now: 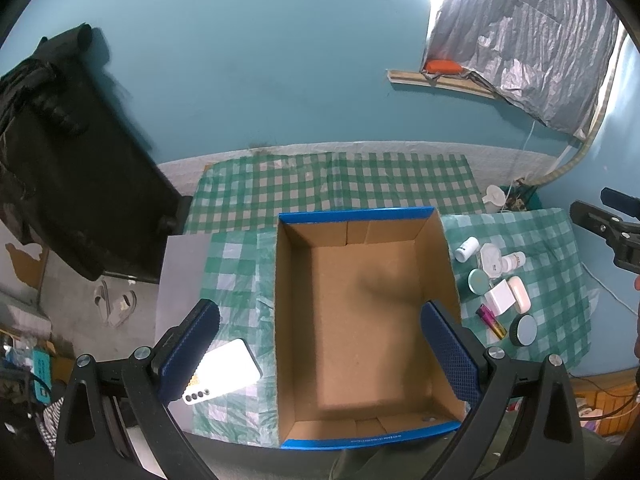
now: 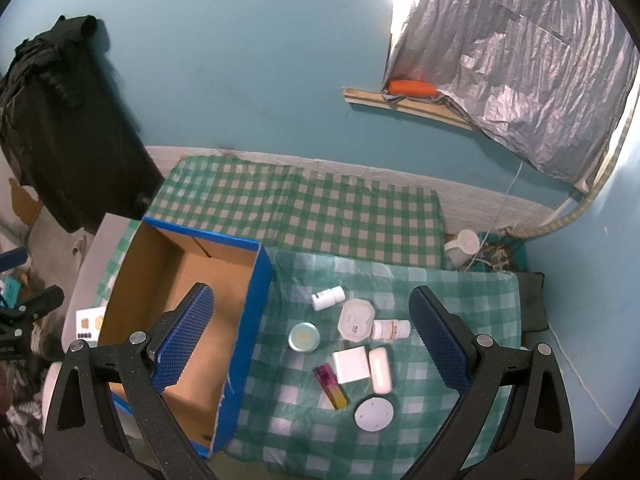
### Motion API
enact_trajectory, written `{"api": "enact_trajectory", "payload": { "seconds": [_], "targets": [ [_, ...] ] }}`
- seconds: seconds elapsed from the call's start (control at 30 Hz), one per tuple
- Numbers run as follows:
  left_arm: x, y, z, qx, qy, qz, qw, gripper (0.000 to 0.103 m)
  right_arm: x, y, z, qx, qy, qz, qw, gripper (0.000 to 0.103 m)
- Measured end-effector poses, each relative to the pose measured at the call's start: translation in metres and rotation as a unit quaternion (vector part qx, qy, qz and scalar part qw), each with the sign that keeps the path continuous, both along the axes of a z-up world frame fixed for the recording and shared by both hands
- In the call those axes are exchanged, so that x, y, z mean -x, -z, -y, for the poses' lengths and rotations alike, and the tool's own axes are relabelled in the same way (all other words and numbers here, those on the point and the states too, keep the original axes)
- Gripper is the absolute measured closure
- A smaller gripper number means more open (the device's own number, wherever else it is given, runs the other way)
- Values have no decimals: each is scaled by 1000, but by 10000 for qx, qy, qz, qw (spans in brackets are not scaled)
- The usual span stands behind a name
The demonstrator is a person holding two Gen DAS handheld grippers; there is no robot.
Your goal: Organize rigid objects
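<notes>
Beside the cardboard box [image 2: 176,320], on its right, all the small rigid objects lie in one loose group on the checked cloth [image 2: 460,420]. Nothing is inside the box yet; its brown floor is bare in both views. So I judge the task to be at its very start, with every item left to move.

The group right of the box holds two white pill bottles [image 2: 328,298] lying on their sides, an octagonal white container [image 2: 356,319], a round teal tin [image 2: 304,337], a square white box [image 2: 351,364], an oblong white case [image 2: 379,370] touching that square box, a purple and yellow lighter [image 2: 331,387], and a round white disc [image 2: 373,414] nearest to the camera.

On the left of the box a white phone [image 1: 228,368] lies face down, apart from the others.

The right gripper [image 2: 316,340] hangs above the group with its jaws spread wide and grasping nothing. The left gripper [image 1: 320,356] is also released and empty, and it hovers over the box and the phone.
</notes>
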State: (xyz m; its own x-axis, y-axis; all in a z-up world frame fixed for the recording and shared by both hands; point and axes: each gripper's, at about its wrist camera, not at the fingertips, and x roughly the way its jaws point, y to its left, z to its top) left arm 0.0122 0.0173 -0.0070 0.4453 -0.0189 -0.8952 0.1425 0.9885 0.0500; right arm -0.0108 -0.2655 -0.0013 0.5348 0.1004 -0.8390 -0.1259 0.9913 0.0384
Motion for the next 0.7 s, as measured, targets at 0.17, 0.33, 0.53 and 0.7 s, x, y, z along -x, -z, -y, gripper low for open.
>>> {"api": "enact_trajectory", "payload": {
  "seconds": [0.17, 0.33, 0.53, 0.7],
  "targets": [
    [1, 1, 3, -10, 8, 12, 10000, 2, 0, 0, 0, 0, -2, -15, 10000, 4],
    [3, 3, 1, -7, -3, 3, 10000, 2, 1, 1, -2, 6, -13, -29, 10000, 4],
    [5, 5, -3, -20, -28, -17, 10000, 2, 4, 4, -5, 32, -44, -45, 10000, 4],
    [3, 7, -8, -26, -33, -41, 10000, 2, 1, 3, -7, 39, -42, -56, 10000, 4]
  ]
}}
